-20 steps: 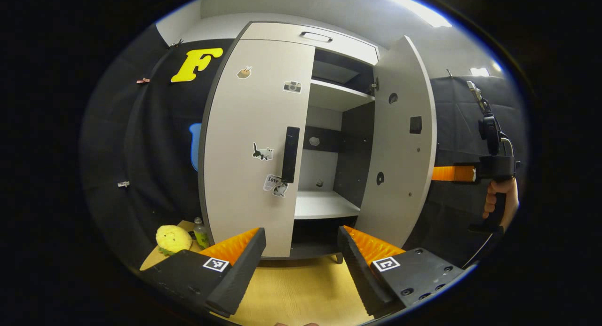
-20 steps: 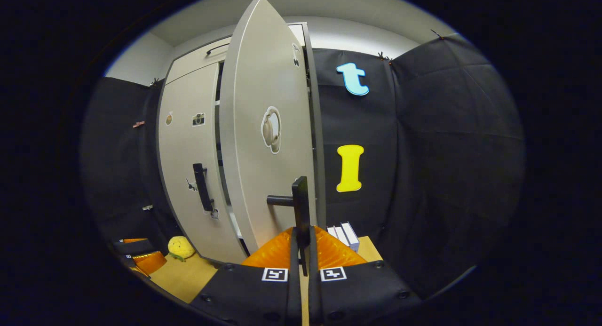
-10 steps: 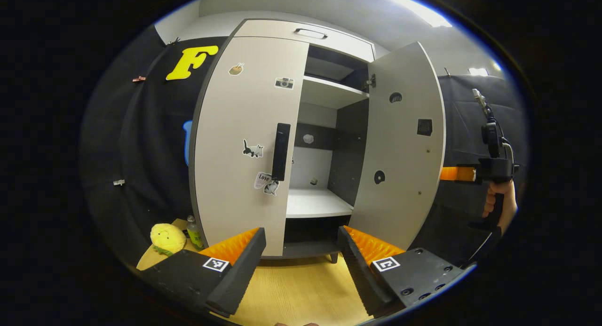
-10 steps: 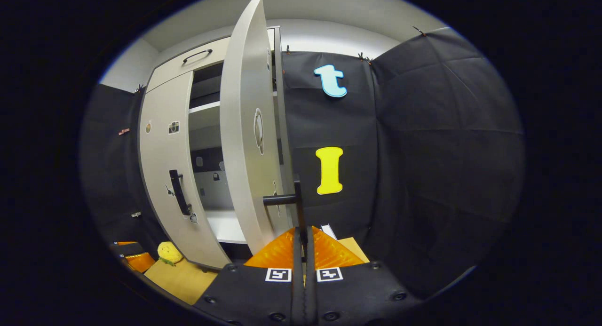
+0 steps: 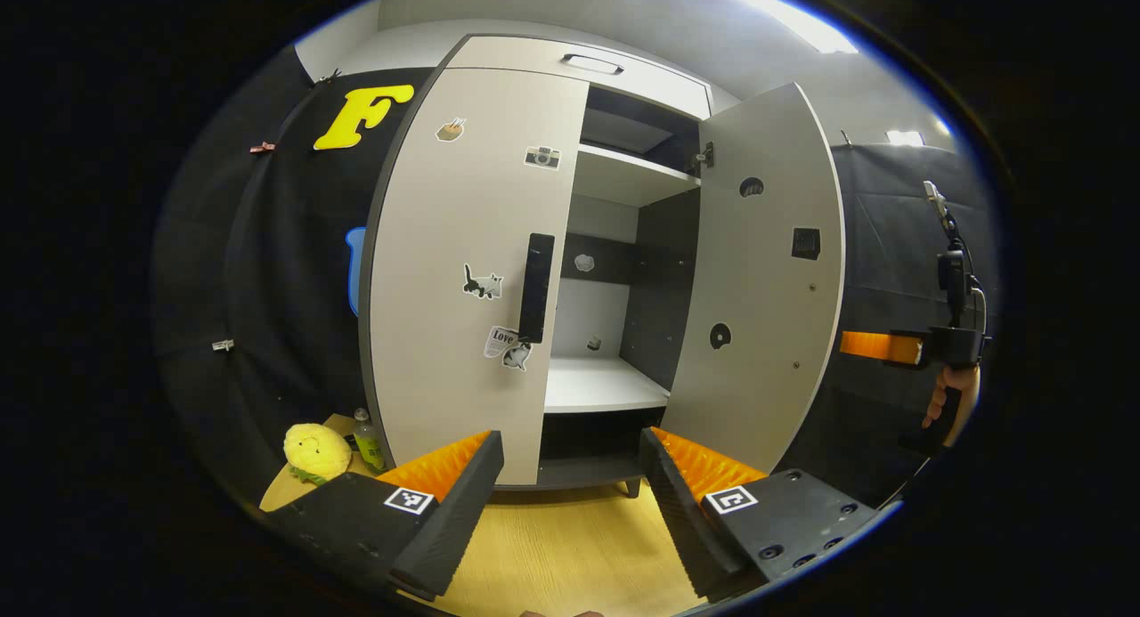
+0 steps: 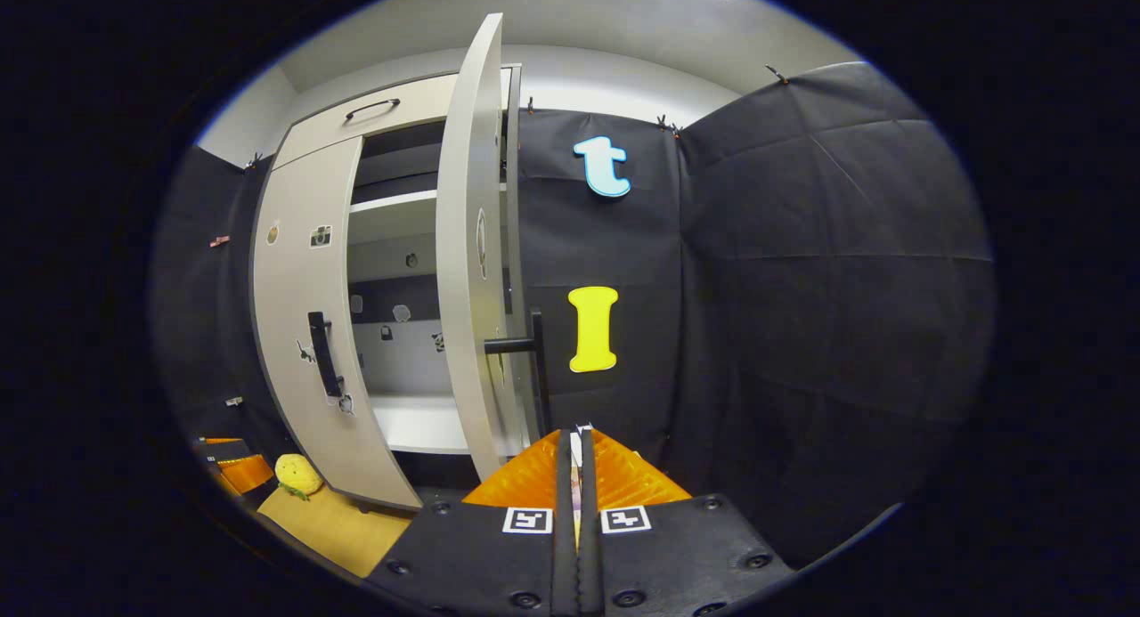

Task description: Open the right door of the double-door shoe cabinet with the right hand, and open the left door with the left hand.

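Your right gripper has just slipped back off the right door's handle, jaws closed on nothing, leaving that right door wide open, so your open-jawed left gripper must now take the shut left door.

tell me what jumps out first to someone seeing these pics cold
The shoe cabinet at centre, with its right door swung wide open and its left door shut. The left gripper is open low before the cabinet. A yellow plush toy sits by the cabinet's lower left corner.

Both views – cabinet ahead, shared.
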`<state>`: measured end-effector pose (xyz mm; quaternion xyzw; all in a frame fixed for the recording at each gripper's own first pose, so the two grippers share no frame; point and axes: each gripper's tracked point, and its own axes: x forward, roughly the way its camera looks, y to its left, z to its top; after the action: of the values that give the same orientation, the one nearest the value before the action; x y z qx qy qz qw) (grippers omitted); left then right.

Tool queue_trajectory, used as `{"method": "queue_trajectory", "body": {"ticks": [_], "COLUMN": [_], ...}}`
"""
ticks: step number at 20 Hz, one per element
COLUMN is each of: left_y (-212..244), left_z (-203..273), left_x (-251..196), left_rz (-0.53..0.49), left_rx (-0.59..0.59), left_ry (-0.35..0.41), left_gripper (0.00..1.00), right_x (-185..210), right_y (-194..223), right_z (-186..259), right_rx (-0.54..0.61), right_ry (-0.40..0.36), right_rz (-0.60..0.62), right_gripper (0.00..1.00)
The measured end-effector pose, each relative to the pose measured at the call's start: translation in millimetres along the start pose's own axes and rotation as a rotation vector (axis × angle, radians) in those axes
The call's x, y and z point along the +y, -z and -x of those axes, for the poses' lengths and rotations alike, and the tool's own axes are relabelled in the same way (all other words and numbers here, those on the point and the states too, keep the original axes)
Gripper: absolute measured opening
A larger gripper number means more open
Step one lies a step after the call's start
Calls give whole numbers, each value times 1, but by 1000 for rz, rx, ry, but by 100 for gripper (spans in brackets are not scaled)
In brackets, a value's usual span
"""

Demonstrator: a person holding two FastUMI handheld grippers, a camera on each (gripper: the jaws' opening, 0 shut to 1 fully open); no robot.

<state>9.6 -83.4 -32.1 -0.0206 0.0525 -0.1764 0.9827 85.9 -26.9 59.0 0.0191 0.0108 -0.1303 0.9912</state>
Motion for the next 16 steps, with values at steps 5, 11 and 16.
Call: {"method": "queue_trajectory", "body": {"ticks": [5, 11, 16], "left_y": [2, 1, -8], "left_z": [4, 9, 8], "left_x": [11, 32, 50], "left_rz": [-18, -11, -15], "left_rx": [2, -1, -19], "left_ry": [4, -9, -38], "left_gripper": [95, 95, 95], "right_x": [8, 63, 100], "right_y": [7, 10, 30], "right_z": [36, 57, 60], "right_rx": [20, 12, 45], "right_ry": [17, -72, -141], "right_rz": [15, -32, -49], "right_gripper": [22, 67, 99]}}
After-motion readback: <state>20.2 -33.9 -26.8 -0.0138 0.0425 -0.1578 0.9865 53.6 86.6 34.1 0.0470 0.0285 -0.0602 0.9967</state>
